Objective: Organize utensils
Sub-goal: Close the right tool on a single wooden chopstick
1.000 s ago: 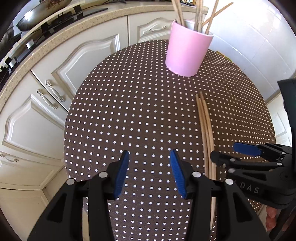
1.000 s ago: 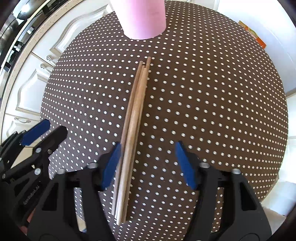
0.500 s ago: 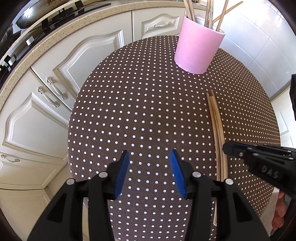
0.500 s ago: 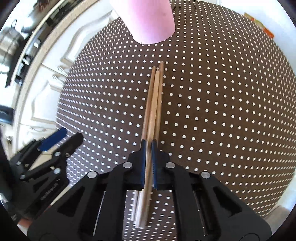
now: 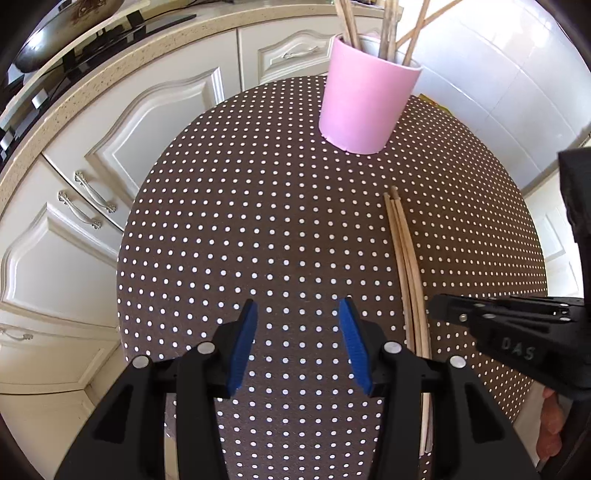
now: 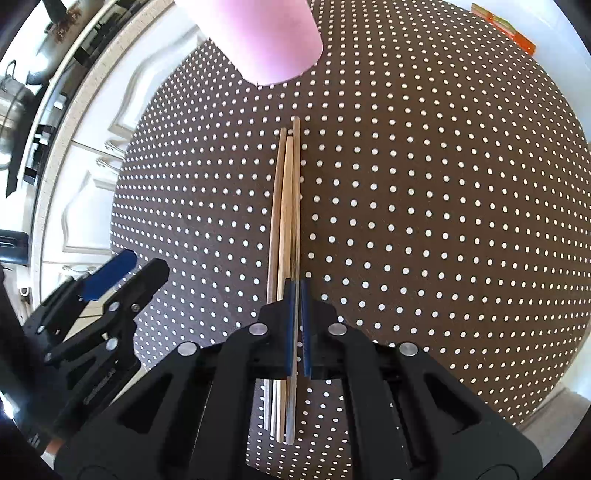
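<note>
Gripping one wooden chopstick, our right gripper (image 6: 296,291) is sitting at the lower centre of the right wrist view, its blue pads pressed flat against the rightmost stick of the chopstick bundle (image 6: 286,206). We are counting three or four sticks there, lying side by side and touching, running from the gripper up toward the middle of the frame; the exact number is hard for us to tell. Their near ends are showing below the gripper's body at the bottom of the frame. In the left wrist view the same bundle (image 5: 406,266) is lying right of centre, with the right gripper's black fingers (image 5: 454,312) reaching it from the right edge, and part of a person's hand (image 5: 550,421) is showing under that gripper in the lower right corner.

Above the bundle's far ends, well apart from them, we are seeing the pink cup (image 5: 365,107) standing upright near the top of the frame, with more wooden sticks (image 5: 388,26) leaning out of its mouth. In the right wrist view only the cup's lower wall (image 6: 258,37) is showing at the top.

Our left gripper (image 5: 297,339) is hovering at the lower centre of its own view with its blue pads parted and nothing between them, only the cloth beneath. It is appearing again at the lower left of the right wrist view (image 6: 123,271).

Everything is resting on the worktop (image 5: 258,221), covered in brown cloth with white dots. White cabinet doors (image 5: 110,177) are filling the left side beyond it.
</note>
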The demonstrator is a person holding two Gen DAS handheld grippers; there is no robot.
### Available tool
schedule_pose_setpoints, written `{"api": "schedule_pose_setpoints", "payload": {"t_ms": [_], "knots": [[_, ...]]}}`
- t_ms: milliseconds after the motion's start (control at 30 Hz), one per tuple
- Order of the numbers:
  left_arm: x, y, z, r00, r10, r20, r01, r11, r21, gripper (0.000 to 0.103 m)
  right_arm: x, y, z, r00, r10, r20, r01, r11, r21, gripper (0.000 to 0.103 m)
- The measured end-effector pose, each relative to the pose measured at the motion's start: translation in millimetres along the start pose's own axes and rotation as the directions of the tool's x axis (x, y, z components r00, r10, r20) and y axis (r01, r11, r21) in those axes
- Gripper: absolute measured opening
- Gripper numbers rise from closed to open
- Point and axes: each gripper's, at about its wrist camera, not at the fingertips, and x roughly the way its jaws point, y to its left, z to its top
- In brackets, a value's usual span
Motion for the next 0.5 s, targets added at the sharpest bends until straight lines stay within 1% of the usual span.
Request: {"api": "schedule_pose_setpoints", "payload": {"t_ms": [33, 67, 100, 133, 167, 200, 233, 300, 367, 433, 467, 500], "knots": [[0, 0, 0, 1.0, 0.002, -0.001, -0.002, 1.0, 0.001, 0.046, 6, 8, -1, 1.0, 0.0, -0.007, 0.0, 1.0, 0.0, 0.005], [1, 0, -1, 1.0, 0.005, -0.003, -0.005, 1.0, 0.0, 0.046, 9, 11, -1, 1.0, -0.001, -0.015, 0.001, 1.0, 0.0, 0.007], [0, 1, -1, 1.0, 0.007, -0.004, -0.007, 1.0, -0.003, 0.046, 15, 24, 1, 1.0, -0.005, -0.017, 0.005, 1.0, -0.001, 0.011], [0, 2, -2, 1.0, 0.007, -0.005, -0.007, 1.0, -0.011, 0.046, 16, 27, 1, 1.0, -0.006, -0.015, 0.006, 1.0, -0.006, 0.026], [0, 3, -2, 1.0, 0.007, -0.006, -0.007, 1.0, -0.018, 0.046, 18, 33, 2, 1.0, -0.01, -0.01, 0.01, 1.0, -0.009, 0.052], [0, 5, -2, 1.0, 0.008, -0.008, -0.008, 1.0, -0.026, 0.046, 18, 37, 2, 1.0, -0.023, 0.0, 0.023, 1.0, -0.014, 0.061], [1, 8, -3, 1.0, 0.01, -0.009, -0.01, 0.999, -0.032, 0.046, 16, 41, 2, 0.999, -0.03, 0.026, 0.031, 0.999, -0.023, 0.062], [1, 11, -3, 1.0, 0.016, -0.009, -0.017, 0.999, -0.041, 0.046, 17, 50, 3, 0.999, -0.02, 0.038, 0.022, 0.999, -0.038, 0.06], [2, 16, -2, 1.0, 0.02, -0.011, -0.02, 0.998, -0.052, 0.046, 23, 58, 4, 0.999, -0.015, 0.029, 0.016, 0.999, -0.047, 0.023], [3, 20, -2, 1.0, 0.021, -0.015, -0.022, 0.998, -0.063, 0.046, 32, 60, 4, 1.0, -0.02, -0.003, 0.02, 0.999, -0.051, 0.023], [3, 19, -2, 1.0, 0.023, -0.016, -0.024, 0.997, -0.067, 0.046, 35, 62, 3, 1.0, -0.025, -0.001, 0.025, 0.998, -0.058, 0.016], [3, 19, -2, 1.0, 0.024, -0.017, -0.025, 0.997, -0.07, 0.046, 36, 66, 2, 0.999, -0.035, 0.02, 0.036, 0.997, -0.071, 0.013]]}}
